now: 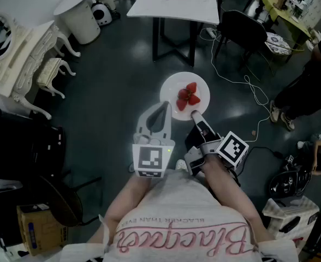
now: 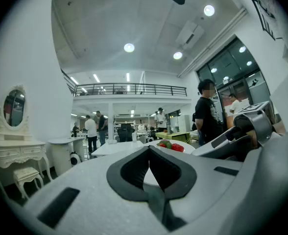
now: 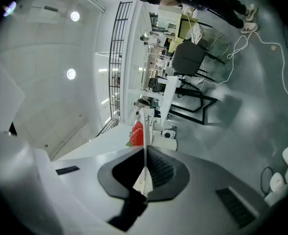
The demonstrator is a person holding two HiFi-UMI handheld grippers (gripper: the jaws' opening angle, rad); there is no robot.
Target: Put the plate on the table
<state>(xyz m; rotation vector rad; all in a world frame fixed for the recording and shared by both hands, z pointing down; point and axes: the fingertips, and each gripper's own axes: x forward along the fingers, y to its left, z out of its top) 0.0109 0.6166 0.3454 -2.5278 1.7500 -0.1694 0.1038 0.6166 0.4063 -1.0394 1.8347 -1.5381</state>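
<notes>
White plate (image 1: 171, 89) of strawberries (image 1: 188, 97) hangs above the floor, short of the table (image 1: 174, 4). Left gripper (image 2: 149, 150) is pressed together, empty, beside the rim. Right gripper (image 3: 144, 153) alone pinches the rim; any tilt may spill fruit.

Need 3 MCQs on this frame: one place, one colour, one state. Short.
1. Where is the plate?
A. on the white table
B. held over the floor
C. on a chair seat

2. What colour is the fruit on it?
A. red
B. yellow
C. blue

3. What are the right tongs doing?
A. standing wide open
B. shut on the plate's rim
C. shut on a cable

Answers:
1 B: bare floor shows all round the plate, and the white table lies farther ahead.
2 A: the strawberries are red.
3 B: the rim runs edge-on between the closed jaws.
</notes>
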